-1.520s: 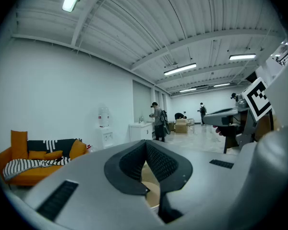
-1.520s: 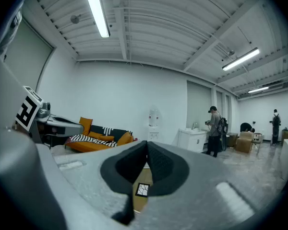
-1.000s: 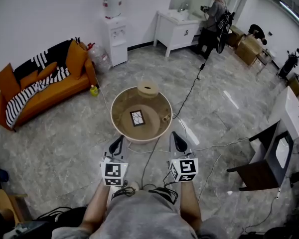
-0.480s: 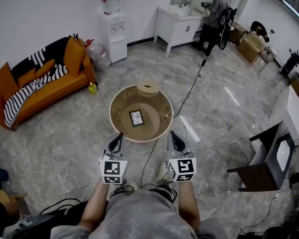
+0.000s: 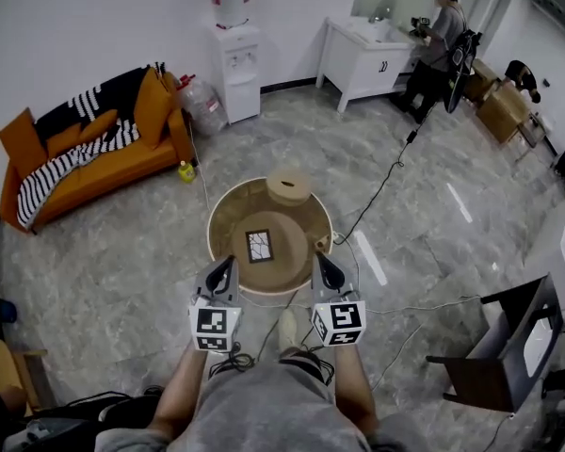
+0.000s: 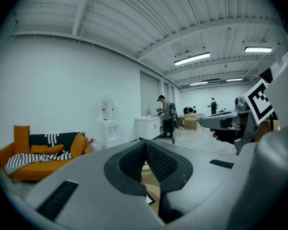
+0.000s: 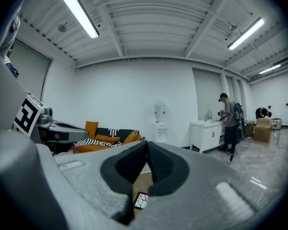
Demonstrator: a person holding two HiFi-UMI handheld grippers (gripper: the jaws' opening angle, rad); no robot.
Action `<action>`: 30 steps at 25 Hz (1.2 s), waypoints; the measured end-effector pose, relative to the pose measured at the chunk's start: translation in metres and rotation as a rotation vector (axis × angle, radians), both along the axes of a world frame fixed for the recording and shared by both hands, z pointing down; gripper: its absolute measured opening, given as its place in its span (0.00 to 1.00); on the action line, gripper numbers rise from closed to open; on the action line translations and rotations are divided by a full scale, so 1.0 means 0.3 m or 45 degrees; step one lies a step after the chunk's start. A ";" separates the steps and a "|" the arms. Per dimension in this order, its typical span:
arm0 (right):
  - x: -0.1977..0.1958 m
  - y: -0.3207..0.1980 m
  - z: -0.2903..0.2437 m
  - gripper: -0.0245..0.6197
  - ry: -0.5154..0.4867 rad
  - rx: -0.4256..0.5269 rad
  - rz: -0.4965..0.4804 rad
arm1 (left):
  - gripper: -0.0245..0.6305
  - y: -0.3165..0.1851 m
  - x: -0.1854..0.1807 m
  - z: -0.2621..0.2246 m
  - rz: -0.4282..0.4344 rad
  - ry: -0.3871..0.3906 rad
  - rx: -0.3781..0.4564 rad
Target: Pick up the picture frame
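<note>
The picture frame [image 5: 259, 245], dark-edged with a white cracked pattern, lies flat in the middle of a round tan table [image 5: 228, 217]. My left gripper [image 5: 229, 265] and right gripper [image 5: 320, 260] hover side by side over the table's near rim, just short of the frame, both pointing at it. Both are shut with nothing between the jaws. In the left gripper view the left gripper [image 6: 145, 145] hides all but a corner of the frame [image 6: 149, 199]. Below the tips of the right gripper [image 7: 147, 145] a piece of the frame [image 7: 140, 200] shows.
A round lidded box [image 5: 289, 185] stands at the table's far edge and a small object [image 5: 321, 243] at its right. A cable [image 5: 386, 182] runs across the floor. An orange sofa [image 5: 85, 158], a water dispenser [image 5: 237, 59], a white cabinet [image 5: 367, 55], a person [image 5: 438, 50] and a dark chair [image 5: 494, 356] surround it.
Both grippers have moved forward together and now reach over the table's near rim. The table and frame appear closer. Jaws stayed shut.
</note>
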State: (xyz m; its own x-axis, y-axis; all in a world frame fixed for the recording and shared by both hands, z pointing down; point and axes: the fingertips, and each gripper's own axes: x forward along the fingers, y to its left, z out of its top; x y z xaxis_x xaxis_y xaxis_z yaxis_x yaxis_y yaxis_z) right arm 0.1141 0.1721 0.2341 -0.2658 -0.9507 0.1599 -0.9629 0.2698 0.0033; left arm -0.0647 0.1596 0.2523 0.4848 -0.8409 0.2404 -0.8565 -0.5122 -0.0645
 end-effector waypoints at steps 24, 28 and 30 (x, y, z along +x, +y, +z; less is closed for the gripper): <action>0.083 -0.583 0.273 0.04 -0.096 -0.209 -0.391 | 0.06 -0.443 0.139 0.198 -0.339 -0.090 -0.153; 0.063 -0.625 0.370 0.04 -0.092 -0.255 -0.389 | 0.06 -0.485 0.134 0.293 -0.320 -0.092 -0.188; 0.052 -0.655 0.427 0.04 -0.093 -0.275 -0.376 | 0.06 -0.514 0.128 0.353 -0.303 -0.091 -0.206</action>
